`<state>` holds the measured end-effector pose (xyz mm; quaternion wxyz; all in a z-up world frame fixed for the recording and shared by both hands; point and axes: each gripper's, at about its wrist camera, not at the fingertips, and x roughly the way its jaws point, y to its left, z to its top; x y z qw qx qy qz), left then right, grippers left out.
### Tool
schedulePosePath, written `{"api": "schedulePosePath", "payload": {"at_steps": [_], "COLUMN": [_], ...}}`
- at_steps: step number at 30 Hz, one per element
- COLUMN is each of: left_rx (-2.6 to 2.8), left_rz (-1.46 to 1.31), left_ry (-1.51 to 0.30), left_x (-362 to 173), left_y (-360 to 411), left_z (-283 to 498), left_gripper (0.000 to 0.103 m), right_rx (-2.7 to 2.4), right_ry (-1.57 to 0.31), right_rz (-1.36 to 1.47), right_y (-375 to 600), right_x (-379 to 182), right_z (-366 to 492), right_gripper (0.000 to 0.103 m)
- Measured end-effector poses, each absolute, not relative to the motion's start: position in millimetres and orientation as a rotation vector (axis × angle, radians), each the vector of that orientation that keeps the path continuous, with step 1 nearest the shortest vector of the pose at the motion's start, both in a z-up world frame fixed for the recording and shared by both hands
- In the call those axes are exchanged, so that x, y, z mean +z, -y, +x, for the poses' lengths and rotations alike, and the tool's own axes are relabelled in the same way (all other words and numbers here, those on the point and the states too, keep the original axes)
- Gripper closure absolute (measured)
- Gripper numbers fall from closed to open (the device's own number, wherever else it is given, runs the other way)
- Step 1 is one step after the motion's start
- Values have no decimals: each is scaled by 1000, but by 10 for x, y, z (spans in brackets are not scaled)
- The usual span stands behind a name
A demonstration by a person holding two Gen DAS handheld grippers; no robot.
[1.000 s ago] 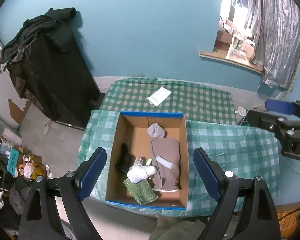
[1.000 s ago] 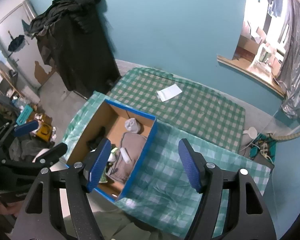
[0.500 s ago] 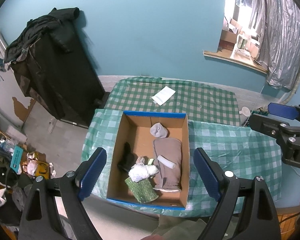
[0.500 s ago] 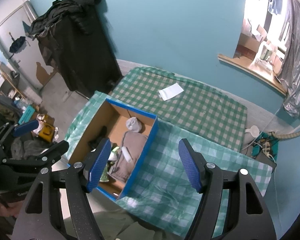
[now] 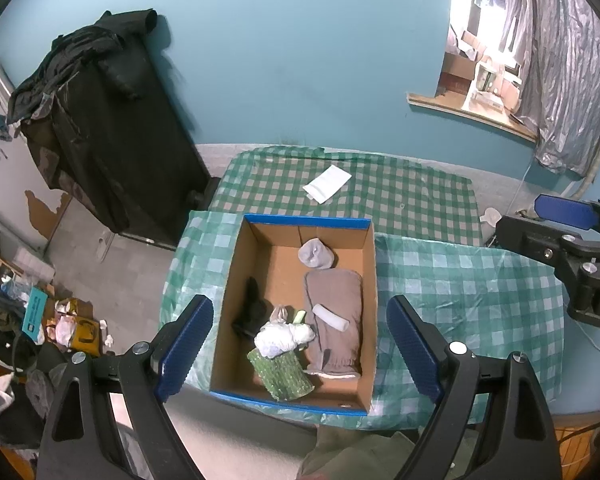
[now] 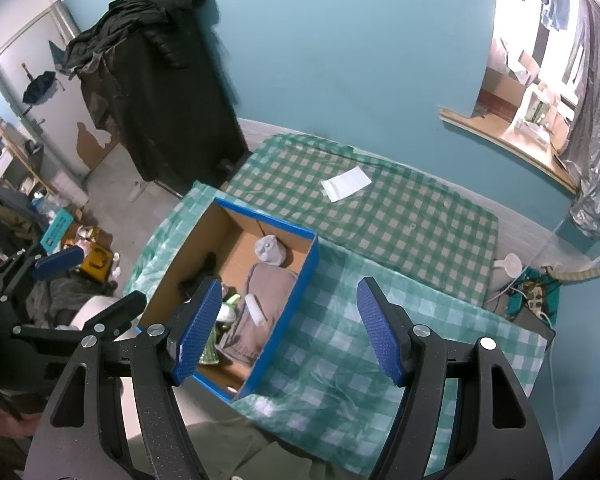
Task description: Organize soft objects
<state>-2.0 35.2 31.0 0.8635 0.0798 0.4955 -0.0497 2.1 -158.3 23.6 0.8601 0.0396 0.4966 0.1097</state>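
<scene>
An open cardboard box [image 5: 236, 280] with blue edges [image 6: 300, 280] sits on a green checked cloth. Inside lie a folded brown garment [image 5: 334, 312] [image 6: 266, 292], a grey rolled sock [image 5: 315, 254] [image 6: 269, 250], a small white roll [image 5: 330, 317], a white bundle [image 5: 282, 338], a green textured item [image 5: 284, 374] and a dark item [image 5: 252, 308]. My left gripper [image 5: 300, 348] hangs open high above the box, nothing between its blue pads. My right gripper [image 6: 290, 332] is open too, above the box's right wall, and empty.
A white paper [image 5: 327, 184] lies on the far checked cloth [image 5: 420, 196]. A black covered cabinet [image 5: 100, 132] stands at the left, with floor clutter [image 5: 60, 320] below it. A window ledge [image 5: 472, 114] is at the upper right. Cables [image 6: 536, 284] lie right of the table.
The left wrist view has drifted slightly, so the box sits a little higher and further right in it. Nothing in the box moved, and both grippers stayed open.
</scene>
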Motion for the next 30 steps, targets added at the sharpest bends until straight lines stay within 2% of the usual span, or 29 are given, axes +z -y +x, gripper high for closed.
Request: {"api": "schedulePosePath", "payload": {"at_steps": [30], "left_rx": [-54], "left_rz": [149], "left_ry": [-1060], "left_x": [283], "left_y": [-396], "left_z": [-38], "left_gripper": [14], "right_rx": [290], "right_ry": [-1048], "right_rz": [56], "right_y": [1580], "right_x": [238], "right_z": [76], "right_gripper": [33]}}
